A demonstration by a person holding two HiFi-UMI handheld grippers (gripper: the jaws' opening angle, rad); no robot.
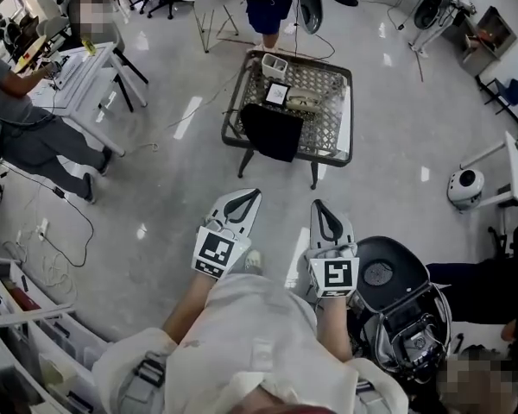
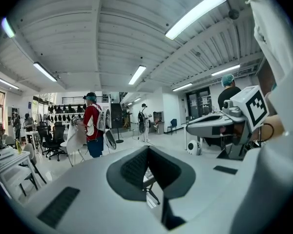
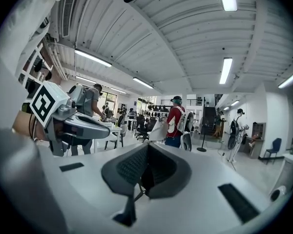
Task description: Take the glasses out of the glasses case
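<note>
left gripper (image 1: 249,197) and right gripper (image 1: 319,207) are both closed and empty, well apart from the table (image 1: 328,156) where what may be the glasses case (image 1: 304,97) lies, likely light and stiff, best pinched at its lid edge.

Bright, even light from ceiling tube lamps (image 2: 194,14); glare streaks on the glossy floor (image 1: 188,115) in head view. Both gripper views show strong fisheye bending, dark vignetted corners. Near foreground soft, background sharp.
</note>
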